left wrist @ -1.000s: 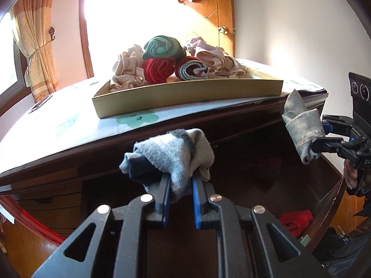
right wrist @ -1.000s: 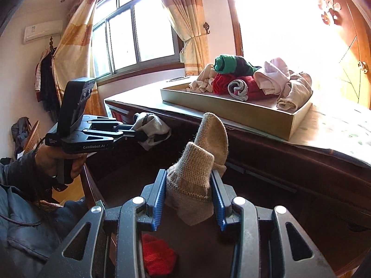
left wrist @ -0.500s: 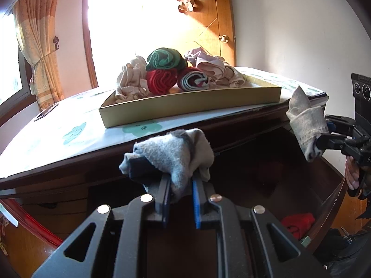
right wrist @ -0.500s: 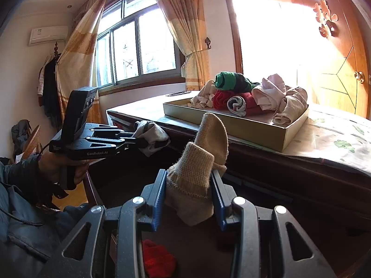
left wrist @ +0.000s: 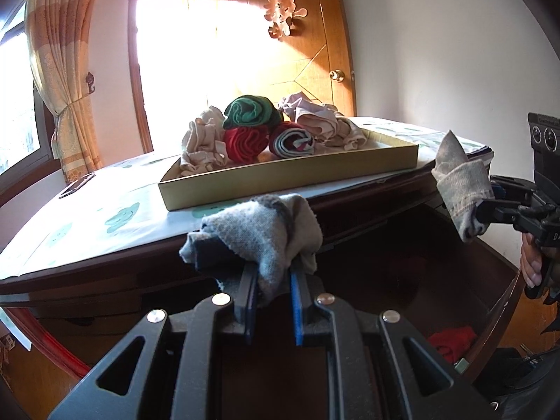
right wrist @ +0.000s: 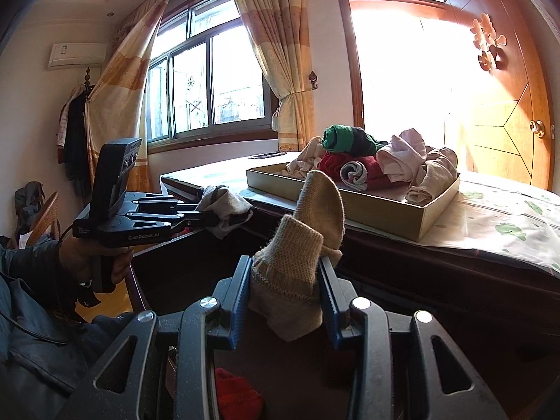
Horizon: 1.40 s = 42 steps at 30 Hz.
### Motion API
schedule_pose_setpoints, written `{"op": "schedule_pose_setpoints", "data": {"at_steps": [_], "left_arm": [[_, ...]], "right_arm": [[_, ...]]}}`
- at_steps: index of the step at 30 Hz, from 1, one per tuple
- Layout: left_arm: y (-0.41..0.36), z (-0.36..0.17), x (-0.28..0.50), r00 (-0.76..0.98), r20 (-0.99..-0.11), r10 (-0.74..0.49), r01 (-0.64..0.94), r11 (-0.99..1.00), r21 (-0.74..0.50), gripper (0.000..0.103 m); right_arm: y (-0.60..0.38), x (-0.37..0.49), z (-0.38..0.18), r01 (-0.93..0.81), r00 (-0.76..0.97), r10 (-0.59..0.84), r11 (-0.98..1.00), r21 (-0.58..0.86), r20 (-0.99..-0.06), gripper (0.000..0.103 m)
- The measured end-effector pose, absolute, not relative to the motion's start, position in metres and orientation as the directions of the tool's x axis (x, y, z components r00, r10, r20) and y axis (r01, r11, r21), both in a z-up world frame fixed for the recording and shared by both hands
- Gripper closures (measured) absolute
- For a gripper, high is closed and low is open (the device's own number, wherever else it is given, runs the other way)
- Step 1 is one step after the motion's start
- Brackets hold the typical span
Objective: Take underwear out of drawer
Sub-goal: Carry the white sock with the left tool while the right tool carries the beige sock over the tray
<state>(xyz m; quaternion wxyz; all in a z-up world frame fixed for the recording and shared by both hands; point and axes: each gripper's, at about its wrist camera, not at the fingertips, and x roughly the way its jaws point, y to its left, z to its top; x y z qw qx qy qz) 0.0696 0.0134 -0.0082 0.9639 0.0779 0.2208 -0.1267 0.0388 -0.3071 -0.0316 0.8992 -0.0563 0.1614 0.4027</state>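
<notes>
My left gripper (left wrist: 271,280) is shut on a grey rolled garment (left wrist: 259,231), held above the open dark wood drawer (left wrist: 504,290). It also shows in the right wrist view (right wrist: 210,215). My right gripper (right wrist: 285,280) is shut on a beige knitted garment (right wrist: 301,245), also above the drawer; it shows at the right of the left wrist view (left wrist: 486,206) with its garment (left wrist: 458,185). A red garment (left wrist: 451,339) lies in the drawer's front corner, also seen in the right wrist view (right wrist: 238,399).
A shallow gold cardboard tray (left wrist: 290,178) on the dresser top (left wrist: 87,220) holds several rolled garments, green (left wrist: 252,110), red (left wrist: 245,141), striped and pale pink. A wooden door (right wrist: 507,133) stands behind, curtained windows (right wrist: 210,87) to the left.
Both grippers have risen with their garments, so the dresser top and tray sit lower in both views. Both grips are unchanged.
</notes>
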Motion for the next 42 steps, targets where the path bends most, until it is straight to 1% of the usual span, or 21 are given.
{"op": "schedule_pose_setpoints", "data": {"at_steps": [8,16,20,31,42], "left_arm": [[0.016,-0.006,0.065,0.888,-0.409,-0.21,0.269,0.959,0.093,0.089],[0.019,-0.004,0.068,0.888,-0.409,-0.212,0.263,0.962,0.072,0.089],[0.019,-0.003,0.07,0.878,-0.42,-0.228,0.275,0.96,0.054,0.089],[0.0,-0.002,0.076,0.867,-0.432,-0.248,0.309,0.948,0.074,0.089],[-0.007,0.006,0.085,0.856,-0.446,-0.261,0.322,0.944,0.065,0.089]], "right_arm": [[-0.31,0.033,-0.031,-0.738,0.643,0.706,0.674,0.004,-0.297,0.064],[-0.312,0.027,-0.029,-0.731,0.661,0.701,0.682,-0.017,-0.269,0.064],[-0.311,0.027,-0.029,-0.734,0.657,0.703,0.679,-0.019,-0.273,0.064],[-0.31,0.023,-0.026,-0.737,0.653,0.705,0.675,-0.018,-0.278,0.063],[-0.309,0.023,-0.025,-0.741,0.648,0.707,0.671,-0.022,-0.284,0.063]]}}
